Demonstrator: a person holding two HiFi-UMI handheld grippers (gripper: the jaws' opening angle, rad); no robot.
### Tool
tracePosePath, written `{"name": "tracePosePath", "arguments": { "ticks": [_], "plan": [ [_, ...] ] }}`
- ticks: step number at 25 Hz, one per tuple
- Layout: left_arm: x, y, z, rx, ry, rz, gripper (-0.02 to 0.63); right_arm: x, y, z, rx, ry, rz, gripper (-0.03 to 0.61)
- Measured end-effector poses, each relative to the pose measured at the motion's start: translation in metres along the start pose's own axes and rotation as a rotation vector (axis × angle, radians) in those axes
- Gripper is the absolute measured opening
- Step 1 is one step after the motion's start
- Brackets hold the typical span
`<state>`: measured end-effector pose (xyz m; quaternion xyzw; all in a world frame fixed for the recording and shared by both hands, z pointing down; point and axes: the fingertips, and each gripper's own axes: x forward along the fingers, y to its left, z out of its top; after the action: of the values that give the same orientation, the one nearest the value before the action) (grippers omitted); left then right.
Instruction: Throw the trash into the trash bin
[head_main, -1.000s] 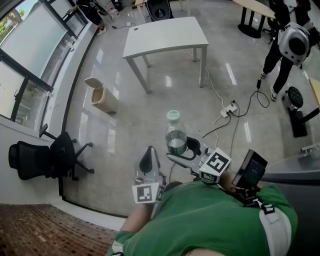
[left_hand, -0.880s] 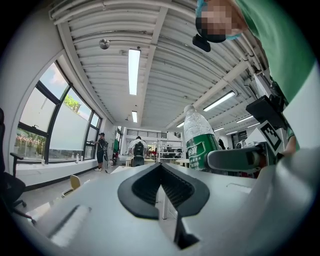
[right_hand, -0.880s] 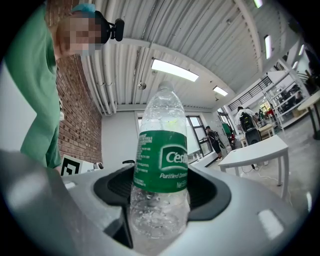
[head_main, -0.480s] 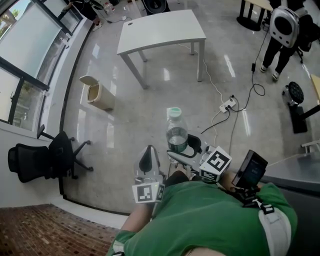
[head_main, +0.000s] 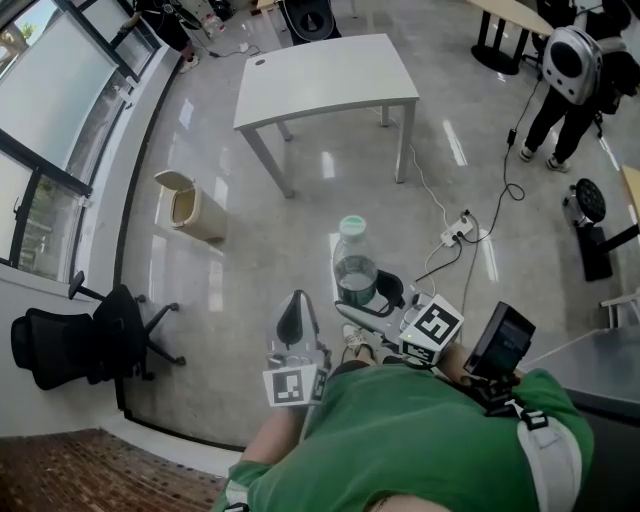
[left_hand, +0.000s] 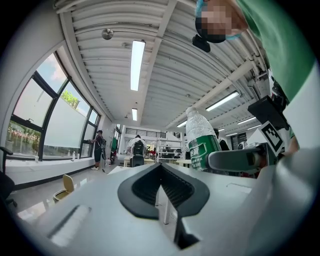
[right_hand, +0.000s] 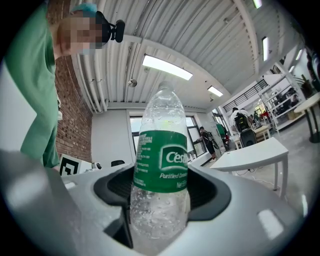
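Polished grey flooring (head_main: 300, 240) is seen from above, well below both grippers. Between the jaws of the right gripper (right_hand: 160, 200) a clear plastic bottle (right_hand: 161, 150) with a green label is clamped around its lower body and held upright, its pale cap uppermost in the head view. The jaws of the left gripper (left_hand: 162, 187) are pressed together with nothing between them. It is carried just beside the right gripper, to the left of the bottle and apart from it. Both grippers are held close in front of a person in a green shirt (head_main: 420, 430), and a dark phone-like device (head_main: 502, 340) is seen to the right of the right gripper. Farther out on the floor, a beige trash bin (head_main: 190, 205) is placed near the glazed wall (head_main: 50, 90), its mouth showing, well apart from the bottle. A white table (head_main: 325, 75) is set farther off, to the right of the bin. A black office chair (head_main: 90, 335) is stood at the left by the glazing, and a power strip (head_main: 457, 232) with trailing cables is laid out to the right. A person with a backpack (head_main: 570, 65) is seen at the far right.
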<state>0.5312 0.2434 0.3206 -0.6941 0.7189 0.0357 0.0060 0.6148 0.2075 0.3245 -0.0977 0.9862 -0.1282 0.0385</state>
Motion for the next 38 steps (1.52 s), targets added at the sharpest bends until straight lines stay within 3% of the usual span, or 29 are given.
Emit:
{"name": "tracePosePath", "arguments": {
  "ticks": [12,26,38],
  "plan": [
    [0.057,0.077,0.004,-0.002,-0.023,-0.022,0.008,0.088,-0.041,0.019,-0.029,-0.026,-0.028,0.314],
    [0.106,0.104,-0.004,-0.034,0.01,-0.006,0.008,0.129,-0.086,0.026,-0.015,0.007,-0.03,0.314],
    [0.208,0.128,-0.012,-0.008,0.018,0.025,0.008,0.175,-0.179,0.044,0.001,-0.01,0.002,0.314]
  ]
}}
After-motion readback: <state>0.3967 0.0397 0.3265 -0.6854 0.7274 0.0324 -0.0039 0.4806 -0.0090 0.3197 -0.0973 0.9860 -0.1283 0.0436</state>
